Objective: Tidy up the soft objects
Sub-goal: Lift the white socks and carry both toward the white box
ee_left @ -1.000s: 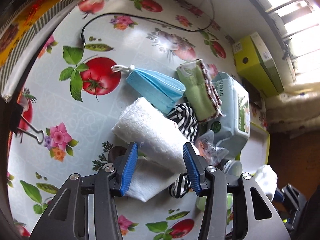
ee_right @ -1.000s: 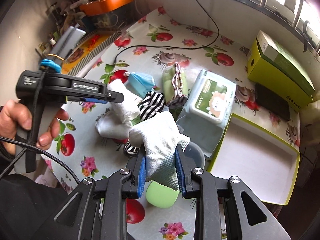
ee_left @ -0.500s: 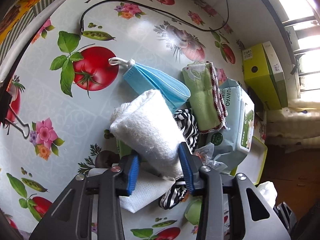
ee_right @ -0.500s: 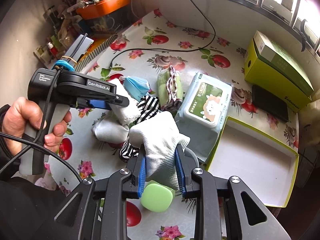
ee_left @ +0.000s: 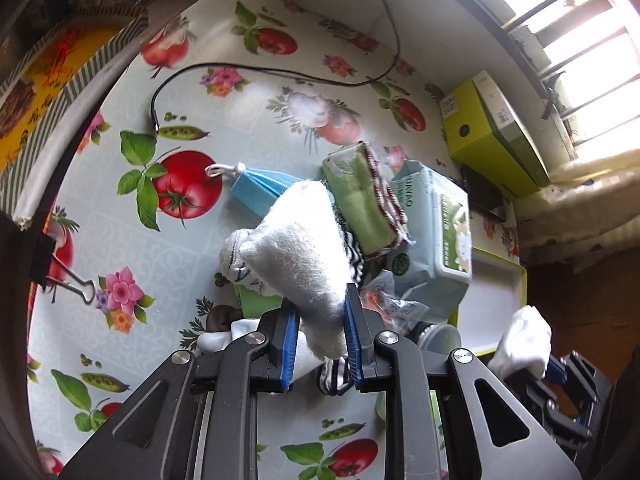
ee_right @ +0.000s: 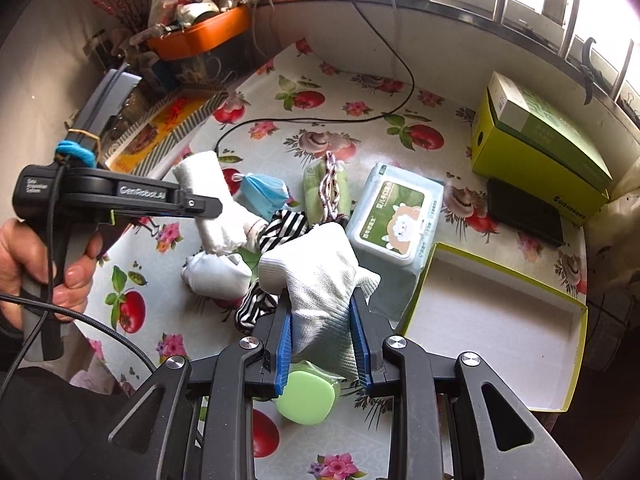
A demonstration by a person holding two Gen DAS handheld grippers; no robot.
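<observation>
left gripper [ee_left: 320, 340]: jaws just closed in, now clamped on a fluffy white sock [ee_left: 298, 248], which is held lifted above the pile. right gripper [ee_right: 322, 346]: jaws clamped on a white knitted glove [ee_right: 320, 272], held over a green pad [ee_right: 306, 398]. on the flowered tablecloth [ee_right: 360, 136] are listed: a blue face mask [ee_right: 262, 192], a folded green cloth [ee_right: 326, 188], a striped sock [ee_right: 282, 232], a second white sock [ee_right: 216, 274], a pack of wipes [ee_right: 394, 218]. a white tray (green-edged, nothing seen inside) [ee_right: 492, 320] is set beside the pack.
</observation>
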